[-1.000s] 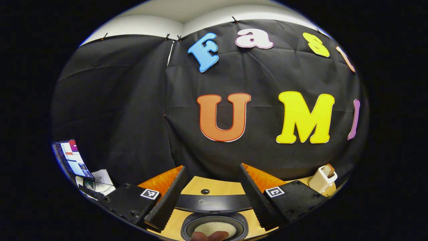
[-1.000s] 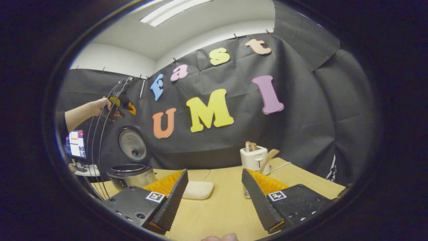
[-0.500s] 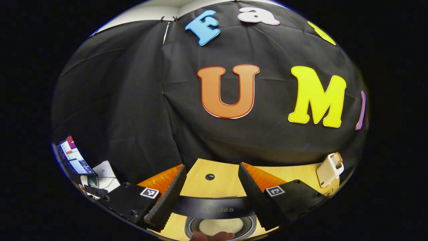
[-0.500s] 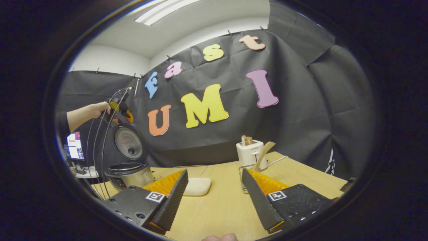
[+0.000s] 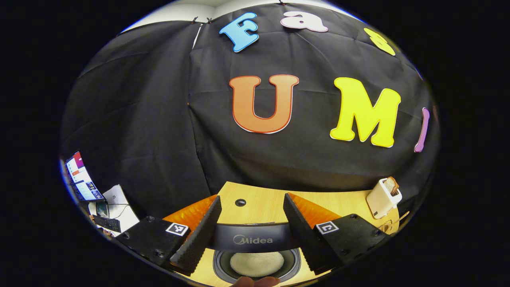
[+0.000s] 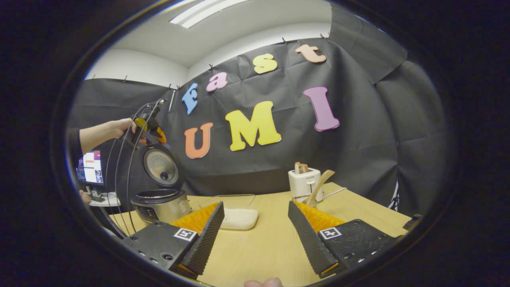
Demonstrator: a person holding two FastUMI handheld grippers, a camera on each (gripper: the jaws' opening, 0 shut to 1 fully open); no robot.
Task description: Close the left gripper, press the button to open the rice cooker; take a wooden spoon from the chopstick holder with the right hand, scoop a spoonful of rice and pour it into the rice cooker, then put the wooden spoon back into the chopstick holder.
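Note:
The rice cooker [image 6: 159, 204] stands open at the table's left, its lid [image 6: 161, 165] raised. A hand holds my left gripper [image 6: 149, 128] just above the lid's top edge. In the left gripper view that gripper [image 5: 252, 197] is open; the lid's edge [image 5: 253, 239] lies between its fingers, with rice in the pot [image 5: 257, 264] below. My right gripper [image 6: 255, 204] is open and holds nothing, low over the table. The wooden spoon [image 6: 321, 185] leans in the clear chopstick holder [image 6: 301, 200] just beyond the right finger. A clear container of rice [image 6: 236, 217] lies ahead.
A white toaster [image 6: 304, 182] with bread stands behind the holder, also at the right in the left gripper view [image 5: 383, 197]. A monitor [image 6: 91, 167] and a keyboard sit on a side desk at the left. Cables hang from the left gripper past the cooker.
My left gripper has come down to just above the raised lid, and more of the lid's edge and pot shows between its fingers. The right gripper shifted slightly and stays open.

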